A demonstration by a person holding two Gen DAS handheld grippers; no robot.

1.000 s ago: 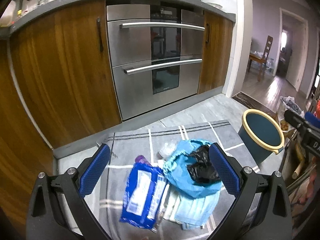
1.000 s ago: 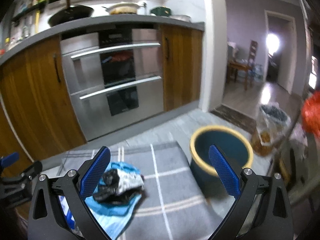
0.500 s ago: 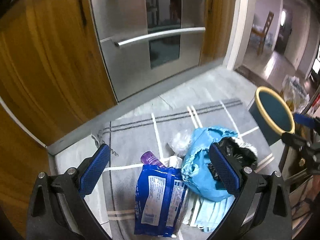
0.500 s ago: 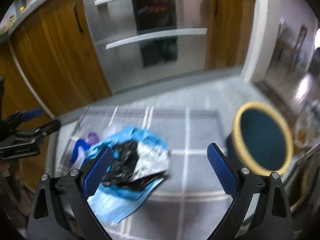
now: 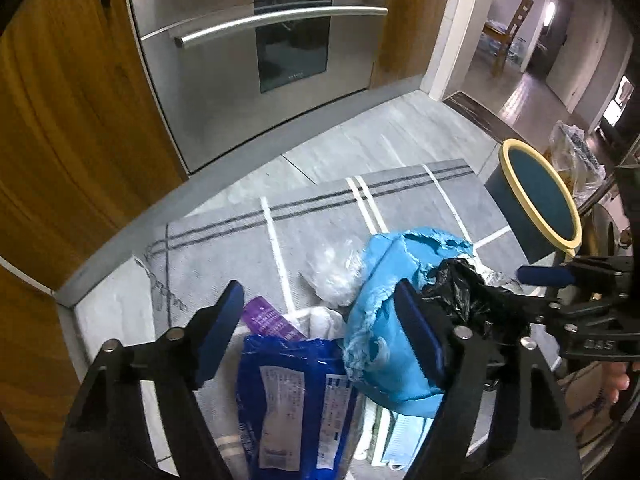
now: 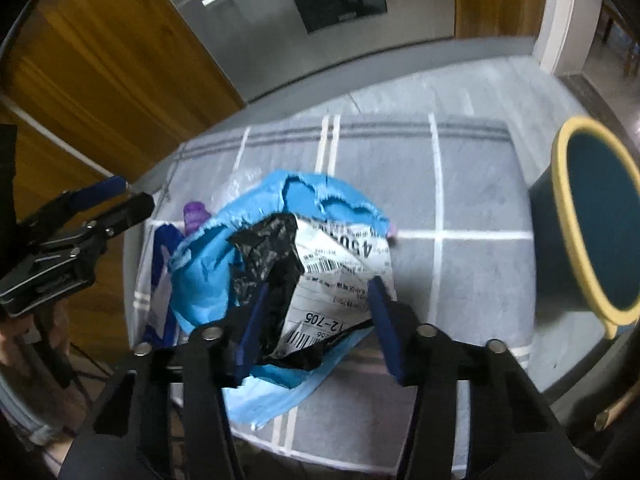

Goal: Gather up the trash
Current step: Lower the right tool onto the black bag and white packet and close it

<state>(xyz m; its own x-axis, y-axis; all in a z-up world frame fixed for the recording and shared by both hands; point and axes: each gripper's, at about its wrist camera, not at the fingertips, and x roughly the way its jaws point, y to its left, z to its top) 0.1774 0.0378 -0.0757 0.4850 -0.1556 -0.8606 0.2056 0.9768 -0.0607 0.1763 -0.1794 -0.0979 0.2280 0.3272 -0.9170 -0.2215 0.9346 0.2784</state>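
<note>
A trash heap lies on a grey rug (image 5: 320, 208). In it are a torn blue plastic bag (image 5: 380, 280) (image 6: 204, 276), a black mailer with a white label (image 6: 332, 280) (image 5: 460, 284), a blue wipes pack (image 5: 296, 400), a purple wrapper (image 5: 268, 316), clear film (image 5: 336, 272) and pale face masks (image 5: 400, 436). My left gripper (image 5: 320, 320) (image 6: 116, 200) hovers low over the wipes pack, its jaws closing without touching it. My right gripper (image 6: 318, 320) (image 5: 536, 292) straddles the black mailer; its jaws are closing and the pads sit just at its edges.
A teal bin with a yellow rim (image 5: 536, 208) (image 6: 600, 220) stands off the rug's right edge. A steel oven (image 5: 256, 64) and wooden cabinet doors (image 5: 60, 120) rise behind the rug. A clear bag of items (image 5: 572, 148) sits beyond the bin.
Both grippers have come down and tilted toward the heap. Their jaws have narrowed, the right pair much more, and the black mailer now sits between the right fingers.
</note>
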